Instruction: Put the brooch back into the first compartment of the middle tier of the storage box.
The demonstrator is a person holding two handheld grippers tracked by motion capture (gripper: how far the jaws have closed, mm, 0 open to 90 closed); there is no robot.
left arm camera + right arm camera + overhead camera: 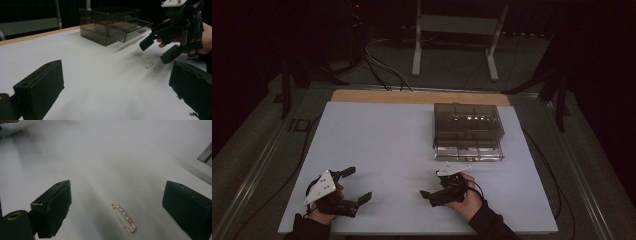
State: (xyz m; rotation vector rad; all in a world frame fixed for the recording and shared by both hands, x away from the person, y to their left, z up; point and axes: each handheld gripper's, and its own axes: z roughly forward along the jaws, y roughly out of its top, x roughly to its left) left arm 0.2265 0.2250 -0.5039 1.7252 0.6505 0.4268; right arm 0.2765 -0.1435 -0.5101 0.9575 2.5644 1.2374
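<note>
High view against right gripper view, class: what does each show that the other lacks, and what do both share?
High view alone: the smoked clear plastic drawer box with a lower drawer pulled out, the pale wooden table edge, both hands with their tools, the left tool open.

Right gripper view alone: a small rose-gold safety pin strung with pearl beads, lying flat between the right tool's open black jaws, untouched.

Both: the white table sheet.

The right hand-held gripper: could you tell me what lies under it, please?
A small gold pin with pearl beads lies on the white table beneath the open right hand-held gripper, untouched. Nothing there looks covered.
</note>
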